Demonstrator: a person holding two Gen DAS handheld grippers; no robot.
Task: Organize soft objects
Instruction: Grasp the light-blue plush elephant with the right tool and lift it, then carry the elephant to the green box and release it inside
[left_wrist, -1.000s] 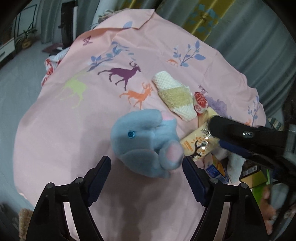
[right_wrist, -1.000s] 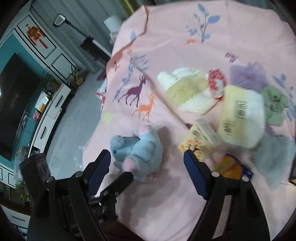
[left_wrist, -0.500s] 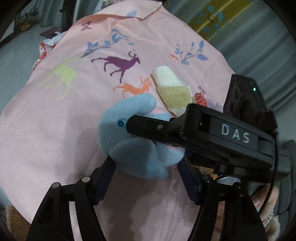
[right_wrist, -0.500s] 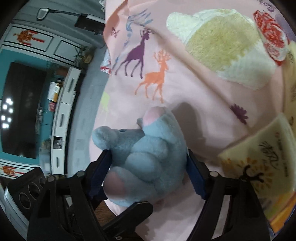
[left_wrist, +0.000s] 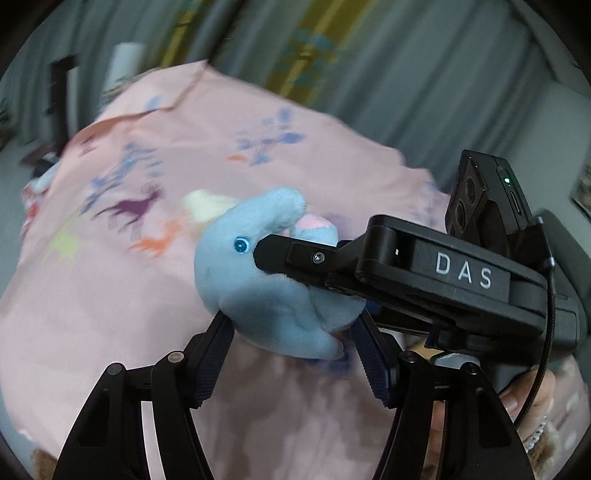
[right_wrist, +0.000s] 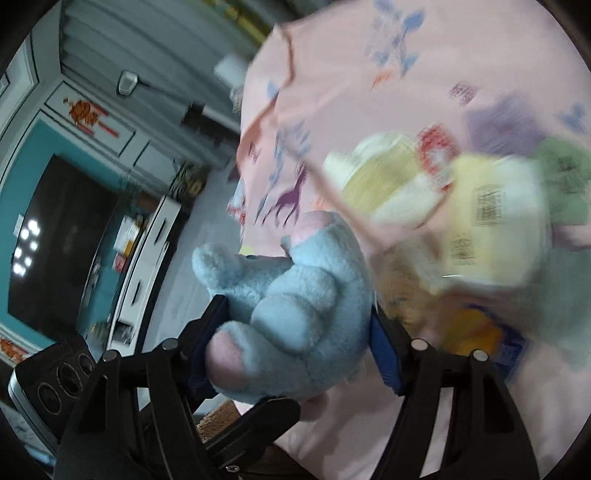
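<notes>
Your left gripper clamps the blue plush elephant toy; your right gripper, whose jaws have just been closing, squeezes it too, crossing in from the right.

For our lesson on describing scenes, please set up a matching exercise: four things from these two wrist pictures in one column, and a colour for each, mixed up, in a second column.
Things:
1. plush toy
2. bedsheet
3. printed deer
4. curtain

Colours:
A. pink
B. purple
C. grey
D. light blue

Right pairs: 1-D, 2-A, 3-B, 4-C.

The plush toy sits between the pads of both the left gripper and the right gripper, which have just been closing on it.
</notes>
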